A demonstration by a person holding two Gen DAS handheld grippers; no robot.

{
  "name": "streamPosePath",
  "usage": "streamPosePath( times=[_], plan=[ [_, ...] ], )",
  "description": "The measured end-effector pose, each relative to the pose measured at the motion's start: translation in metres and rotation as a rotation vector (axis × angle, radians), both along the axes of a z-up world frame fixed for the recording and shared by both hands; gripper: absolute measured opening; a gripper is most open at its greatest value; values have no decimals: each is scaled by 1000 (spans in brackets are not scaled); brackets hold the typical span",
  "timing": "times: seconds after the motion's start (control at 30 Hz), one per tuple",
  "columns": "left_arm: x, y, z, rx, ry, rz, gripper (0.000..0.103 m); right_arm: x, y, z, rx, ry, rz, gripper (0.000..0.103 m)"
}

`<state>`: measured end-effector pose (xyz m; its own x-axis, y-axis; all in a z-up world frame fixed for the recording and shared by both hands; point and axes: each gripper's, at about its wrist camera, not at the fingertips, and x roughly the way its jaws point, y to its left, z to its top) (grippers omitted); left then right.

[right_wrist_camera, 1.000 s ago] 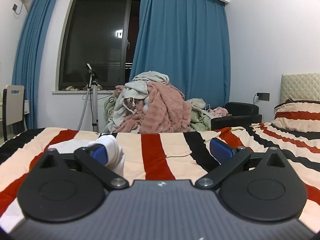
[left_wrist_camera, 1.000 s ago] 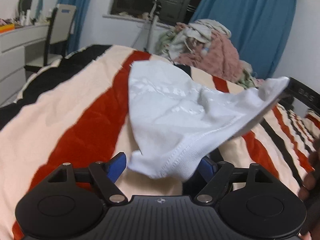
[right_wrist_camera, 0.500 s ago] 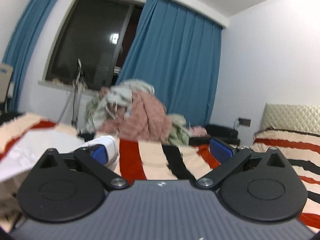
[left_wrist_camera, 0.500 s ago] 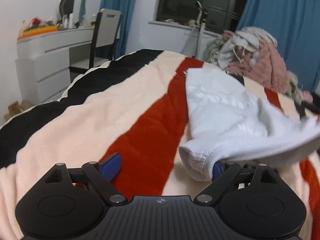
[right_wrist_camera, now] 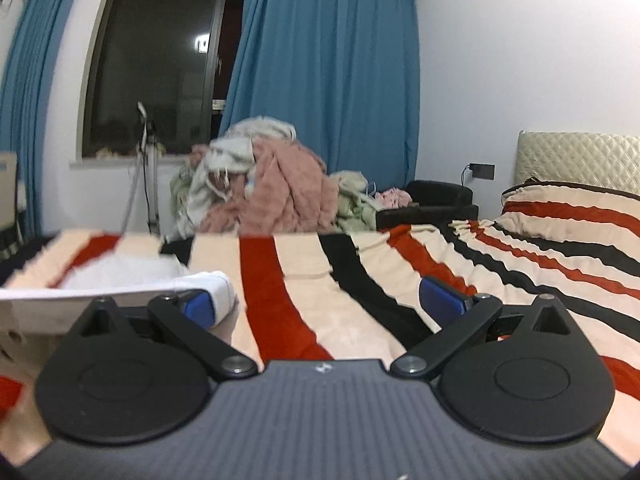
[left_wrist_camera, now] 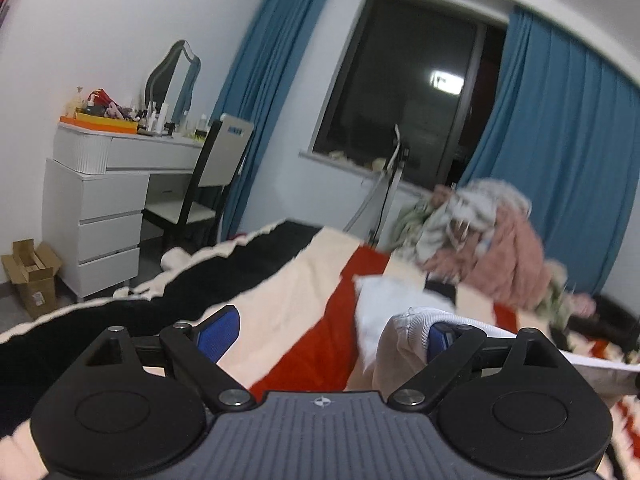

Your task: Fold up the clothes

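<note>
While a second ago it hung bunched, the white garment point(left_wrist_camera: 394, 304) now stretches between left tongs point(left_wrist_camera: 326, 330) and right tongs point(right_wrist_camera: 320, 298), both spread, cloth merely hooked over one finger each, ready for folding.

The left gripper point(left_wrist_camera: 328, 332) points forward and level, its jaws spread wide apart. Its left blue pad point(left_wrist_camera: 218, 334) stands bare. The right pad point(left_wrist_camera: 438, 338) is mostly covered by the hem of the white garment point(left_wrist_camera: 404, 340), which is draped over that finger rather than pinched between the two.

The right gripper point(right_wrist_camera: 322, 300) also points forward and roughly level, jaws wide apart. Its right blue pad point(right_wrist_camera: 442, 300) is bare, and its left pad point(right_wrist_camera: 196, 306) has the garment's hem wrapped around it; the picture is blurred here, so how firmly the cloth hangs on that finger is hard to tell.
</note>
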<state>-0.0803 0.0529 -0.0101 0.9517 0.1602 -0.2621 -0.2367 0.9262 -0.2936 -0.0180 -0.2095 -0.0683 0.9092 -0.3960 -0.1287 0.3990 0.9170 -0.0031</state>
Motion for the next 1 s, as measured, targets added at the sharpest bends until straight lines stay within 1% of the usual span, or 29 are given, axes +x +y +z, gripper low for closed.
streamPosePath(
  times=[0.07,0.17,0.27,0.33,0.4,0.47,0.57,0.63,0.7,0.8,0.9,1.0],
  plan=[
    [-10,5,22,-25,-40,9,92,-11,-1,16,4,-31,17,103],
    [-24,13,57,-58,-103,21,92,-24,-3,53,15,-84,60,103],
    [-32,17,109,-49,-187,25,92,-37,-4,99,15,-165,98,103],
    [-38,18,150,-37,-237,28,92,-45,-5,137,17,-222,121,103],
    [-42,18,193,-33,-268,41,92,-53,-7,178,9,-278,146,103],
    [-45,20,238,-59,-300,49,92,-62,-6,222,-17,-338,171,103],
    [-52,22,309,-106,-366,46,92,-73,-6,281,-33,-403,198,103],
    [-58,20,352,-105,-421,43,93,-76,-10,323,-35,-437,219,103],
    [-62,15,393,-80,-481,34,96,-77,-15,363,-40,-463,222,103],
    [-61,2,444,-5,-547,34,98,-74,-27,415,-26,-491,227,103],
    [-43,-15,479,59,-568,23,99,-59,-39,443,-7,-475,234,103],
    [-7,-30,495,99,-538,9,102,-36,-50,461,1,-444,237,103]
  ],
)
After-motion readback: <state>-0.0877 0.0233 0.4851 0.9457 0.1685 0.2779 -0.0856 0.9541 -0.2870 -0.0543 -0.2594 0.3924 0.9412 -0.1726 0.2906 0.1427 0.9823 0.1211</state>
